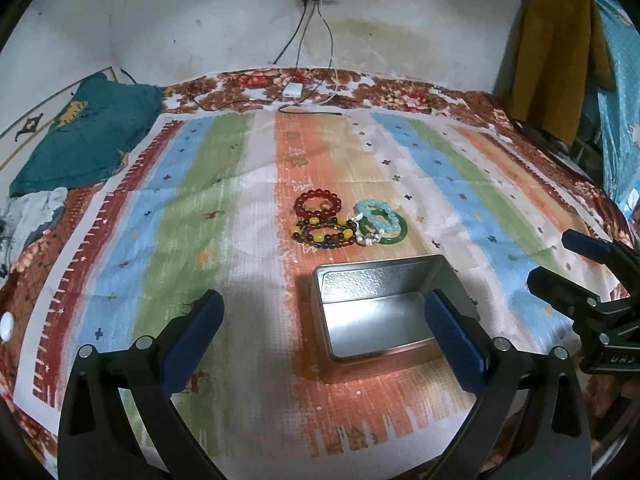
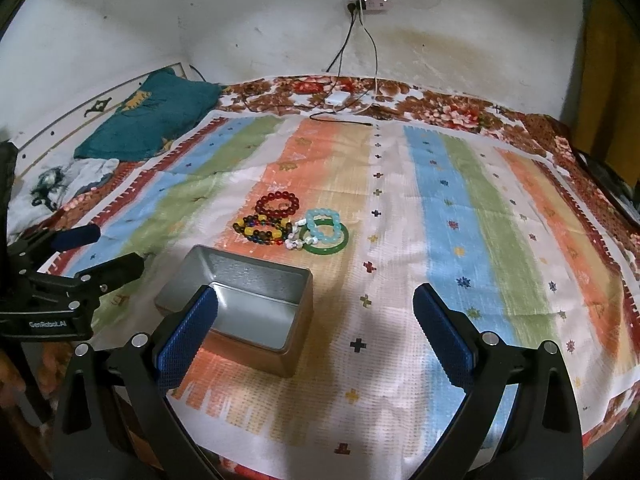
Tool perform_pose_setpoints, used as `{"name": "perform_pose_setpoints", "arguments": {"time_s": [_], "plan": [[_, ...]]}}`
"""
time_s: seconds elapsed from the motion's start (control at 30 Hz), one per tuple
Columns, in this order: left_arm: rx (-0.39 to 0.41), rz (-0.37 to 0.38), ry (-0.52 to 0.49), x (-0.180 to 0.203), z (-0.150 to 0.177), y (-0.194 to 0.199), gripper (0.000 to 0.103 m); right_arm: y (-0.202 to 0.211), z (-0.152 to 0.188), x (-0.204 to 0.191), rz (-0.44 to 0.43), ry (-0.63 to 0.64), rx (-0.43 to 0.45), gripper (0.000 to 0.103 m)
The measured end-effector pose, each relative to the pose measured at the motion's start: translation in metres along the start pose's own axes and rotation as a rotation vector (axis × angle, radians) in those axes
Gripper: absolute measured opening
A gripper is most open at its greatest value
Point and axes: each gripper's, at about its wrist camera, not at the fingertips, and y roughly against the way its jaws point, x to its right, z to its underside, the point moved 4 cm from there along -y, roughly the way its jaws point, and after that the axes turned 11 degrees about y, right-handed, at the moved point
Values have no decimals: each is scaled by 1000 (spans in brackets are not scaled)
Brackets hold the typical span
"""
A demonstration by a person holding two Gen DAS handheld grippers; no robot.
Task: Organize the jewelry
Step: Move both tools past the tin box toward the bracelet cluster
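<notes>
Left gripper (image 1: 324, 334) spread wide, holding nothing, hovering above the striped cloth (image 1: 224, 216); right gripper (image 2: 316, 330) likewise wide and bare. Just ahead of both, between them, sits an open metal tin (image 1: 372, 312), nothing visible inside it. Beyond the tin, a short way farther out, the jewelry lies in one cluster on the cloth: red bead bracelet (image 1: 318, 205), dark multicoloured bead bracelet (image 1: 324, 234), pale blue bead bracelet (image 1: 378, 216) overlapping a green bangle (image 1: 386, 232), and a small white beaded piece (image 1: 368, 238). Judged progress: none stored yet, all pieces left to move. Readable writing: "GenRobot.AI" on the left gripper's body in the right view; partial letters on the right gripper's body, unclear.
</notes>
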Motion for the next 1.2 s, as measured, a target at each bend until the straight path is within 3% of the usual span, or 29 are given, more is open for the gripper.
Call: {"name": "perform_pose_setpoints", "arguments": {"time_s": [0.67,1.2], "plan": [[-52,27,36,-5,-2,-11,98,-18,-5,5,1,-25,-55,99],[-21,-28,-49,1,-27,-27,97,-37,-25,13,1,-20,-67,99]]}}
